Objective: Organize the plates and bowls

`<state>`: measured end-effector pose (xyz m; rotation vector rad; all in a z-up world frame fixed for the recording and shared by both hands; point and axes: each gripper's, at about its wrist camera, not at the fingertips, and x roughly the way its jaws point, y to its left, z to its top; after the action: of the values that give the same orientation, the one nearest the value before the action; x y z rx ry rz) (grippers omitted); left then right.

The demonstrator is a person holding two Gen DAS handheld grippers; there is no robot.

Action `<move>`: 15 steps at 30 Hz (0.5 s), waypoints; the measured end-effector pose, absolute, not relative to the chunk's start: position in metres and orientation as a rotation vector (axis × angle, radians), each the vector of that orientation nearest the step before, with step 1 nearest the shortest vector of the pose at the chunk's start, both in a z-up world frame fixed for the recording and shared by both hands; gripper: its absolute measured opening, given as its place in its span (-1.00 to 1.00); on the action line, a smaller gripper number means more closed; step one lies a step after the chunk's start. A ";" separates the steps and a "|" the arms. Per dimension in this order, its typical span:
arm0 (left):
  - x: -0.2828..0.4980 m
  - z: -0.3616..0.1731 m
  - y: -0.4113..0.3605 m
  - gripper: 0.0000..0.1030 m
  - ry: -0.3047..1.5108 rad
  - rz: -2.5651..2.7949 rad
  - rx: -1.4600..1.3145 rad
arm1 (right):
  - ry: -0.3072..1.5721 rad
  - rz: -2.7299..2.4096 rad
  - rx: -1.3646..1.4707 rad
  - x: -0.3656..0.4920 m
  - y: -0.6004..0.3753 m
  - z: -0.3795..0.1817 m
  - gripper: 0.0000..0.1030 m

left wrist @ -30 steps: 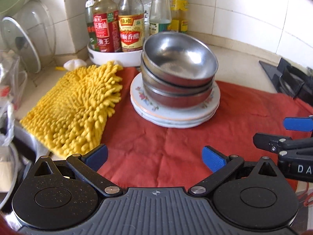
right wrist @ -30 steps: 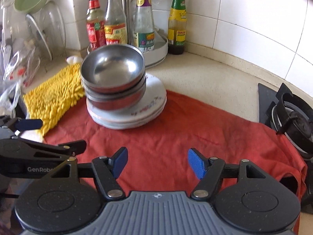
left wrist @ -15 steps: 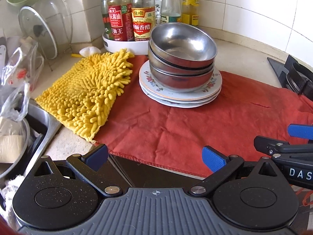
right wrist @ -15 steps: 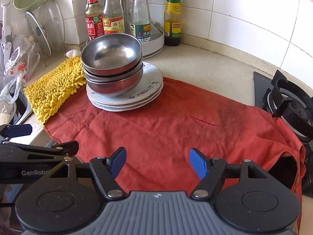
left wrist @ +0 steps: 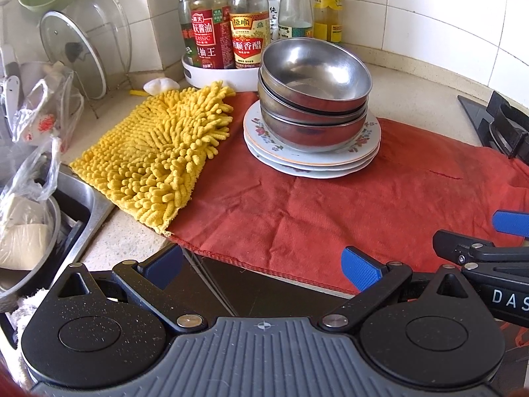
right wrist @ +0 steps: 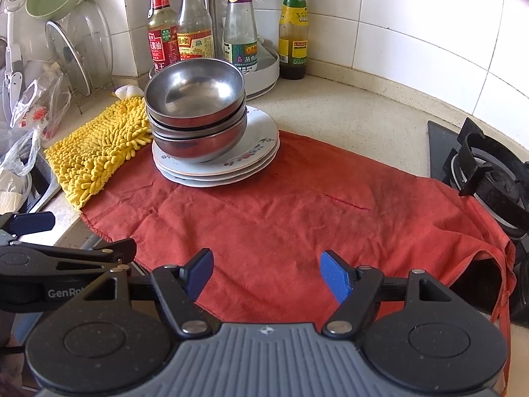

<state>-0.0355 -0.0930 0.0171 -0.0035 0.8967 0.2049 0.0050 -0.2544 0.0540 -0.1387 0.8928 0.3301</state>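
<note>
Three shiny metal bowls sit nested on the flowered plates, beside the yellow mitt. Bowls look light and slippery; plates break. I'd pinch a rim. Both my jaws are open, holding nothing.

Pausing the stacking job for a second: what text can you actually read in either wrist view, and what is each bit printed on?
"CLASSIC": red label of the soy sauce bottle.
"恒顺香醋": red and yellow label of the vinegar bottle.
"DAS": arm of the right tongs, cut off by the frame edge.
"GenRo": arm of the left tongs, also cut off.
Other bottle labels: too small or blurred.
</note>
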 end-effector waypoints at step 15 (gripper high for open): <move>-0.041 0.021 -0.094 0.98 0.883 0.203 -0.011 | 0.871 0.336 -0.141 -0.001 -0.256 0.059 0.33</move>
<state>-0.0412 -0.0937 0.0206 -0.0111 0.8830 0.2027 -0.0009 -0.2559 0.0587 -0.1409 0.8712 0.3360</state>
